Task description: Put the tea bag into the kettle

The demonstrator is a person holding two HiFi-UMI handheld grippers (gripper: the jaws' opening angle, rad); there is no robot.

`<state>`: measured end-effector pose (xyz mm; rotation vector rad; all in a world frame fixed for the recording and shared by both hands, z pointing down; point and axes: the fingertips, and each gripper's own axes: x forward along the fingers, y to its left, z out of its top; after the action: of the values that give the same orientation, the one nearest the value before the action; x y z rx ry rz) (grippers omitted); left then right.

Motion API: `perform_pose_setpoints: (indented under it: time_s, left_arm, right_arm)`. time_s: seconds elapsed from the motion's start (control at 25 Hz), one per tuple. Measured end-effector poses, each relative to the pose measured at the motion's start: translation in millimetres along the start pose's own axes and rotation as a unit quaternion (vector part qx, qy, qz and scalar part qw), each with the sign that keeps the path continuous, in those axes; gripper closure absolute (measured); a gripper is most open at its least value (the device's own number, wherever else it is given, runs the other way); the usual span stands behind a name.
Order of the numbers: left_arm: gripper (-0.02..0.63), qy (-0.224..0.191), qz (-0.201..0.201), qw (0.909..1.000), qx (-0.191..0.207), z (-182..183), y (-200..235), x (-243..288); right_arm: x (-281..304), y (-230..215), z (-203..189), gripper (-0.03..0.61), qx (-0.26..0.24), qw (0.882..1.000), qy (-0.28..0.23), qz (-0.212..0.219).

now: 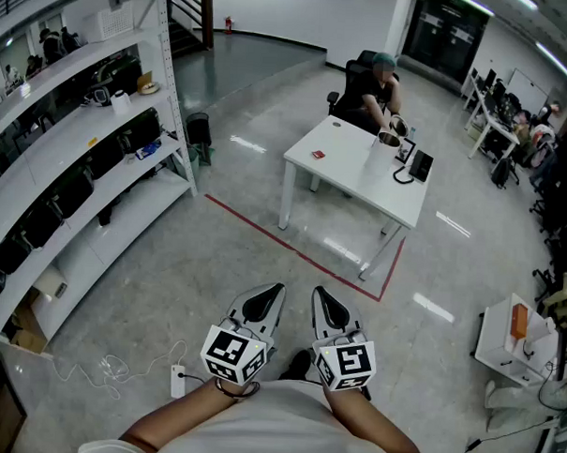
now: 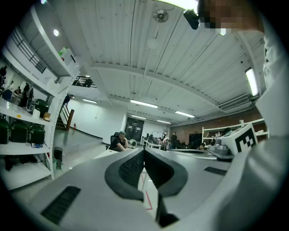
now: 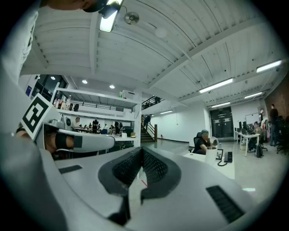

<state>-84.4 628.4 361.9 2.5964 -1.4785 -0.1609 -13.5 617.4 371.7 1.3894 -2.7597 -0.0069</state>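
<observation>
A wide office hall with a pale, glossy floor. The white surface point(image 1: 347, 177) stands well ahead of us.

Between us and it lies bare floor crossed by a red tape line point(image 1: 292, 249), with a power strip point(image 1: 176, 381) and its loose cable near our feet. Long shelving point(image 1: 81, 142) runs down the left, and a person point(image 1: 379, 84) sits at the far side of the surface. On it we see a small flat red square, which we take for the tea bag point(image 1: 318, 155), lying alone near the left edge. A white cylinder point(image 1: 378, 156) and a black device point(image 1: 420, 166) stand further right. Our left tongs point(image 1: 275, 289) and right tongs point(image 1: 318, 293) are held level, close to our body. Both are closed on nothing and well apart from the tea bag.
</observation>
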Motion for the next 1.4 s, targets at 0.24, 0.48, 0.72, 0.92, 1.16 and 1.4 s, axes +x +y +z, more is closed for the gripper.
perform_pose_setpoints:
  time_s: [0.24, 0.48, 0.72, 0.92, 1.16, 1.4]
  left_arm:
    - [0.604, 0.009, 0.004, 0.9999, -0.006, -10.8, 12.6, 23.5]
    - [0.604, 0.014, 0.008, 0.9999, 0.001, -20.2, 25.3, 71.1]
    - [0.605, 0.008, 0.015, 0.9999, 0.003, -21.6, 33.1, 144.5]
    - [0.604, 0.017, 0.023, 0.9996, -0.007, -23.5, 29.0, 205.0]
    - [0.604, 0.03, 0.025, 0.9992, -0.008, -28.4, 25.5, 246.2]
    - [0.604, 0.028, 0.026, 0.9992, -0.008, -27.7, 34.2, 270.6]
  right_arm:
    - [17.2, -14.1, -11.6, 0.568, 0.002, 1.0, 0.006, 0.009]
    - [47.2, -58.2, -21.4, 0.567, 0.005, 1.0, 0.007, 0.013]
    - [90.1, -108.8, -33.4, 0.568, 0.008, 0.998, 0.024, 0.057]
    - [112.1, -155.7, -27.3, 0.568, 0.008, 0.996, 0.033, 0.085]
    - [126.4, -189.7, -31.9, 0.567, 0.014, 0.994, 0.047, 0.095]
    - [137.8, -203.8, -37.2, 0.567, 0.013, 0.994, 0.056, 0.096]
